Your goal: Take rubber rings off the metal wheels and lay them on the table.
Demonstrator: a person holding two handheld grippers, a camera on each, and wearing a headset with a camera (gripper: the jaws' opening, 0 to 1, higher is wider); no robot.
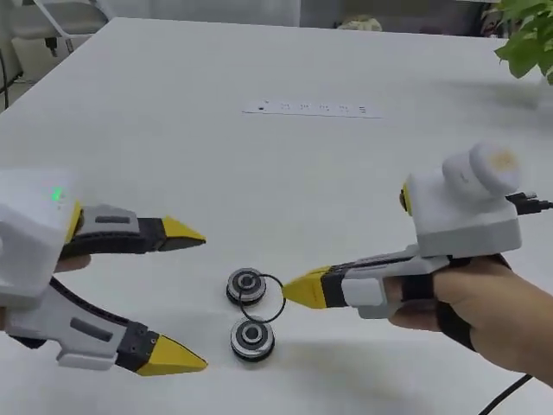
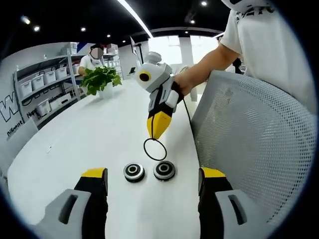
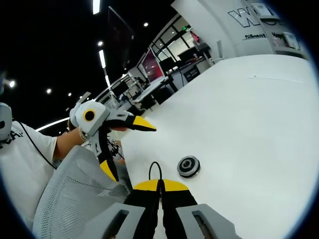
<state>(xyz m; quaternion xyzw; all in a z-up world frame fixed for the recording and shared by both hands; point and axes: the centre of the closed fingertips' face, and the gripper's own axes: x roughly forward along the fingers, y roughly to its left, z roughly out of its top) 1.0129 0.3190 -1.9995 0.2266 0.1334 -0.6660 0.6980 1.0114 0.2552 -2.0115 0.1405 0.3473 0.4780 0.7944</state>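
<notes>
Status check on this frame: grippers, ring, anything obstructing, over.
Left gripper open, jaws wide. Right gripper shut on rubber ring, beside two metal wheels on table. No obstruction seen.

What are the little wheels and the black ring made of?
Wheels: probably metal, since the hubs are shiny and silvery; their dark rims look rubbery. Ring: likely rubber, as it is thin and matte black, pinched in the right tongs.

My left tool and right tool are white and grey, with black sections and yellow tips. A green light glows on the left one. The rubber ring is black, the metal wheels silver and black, the desk white, the plant green.
</notes>
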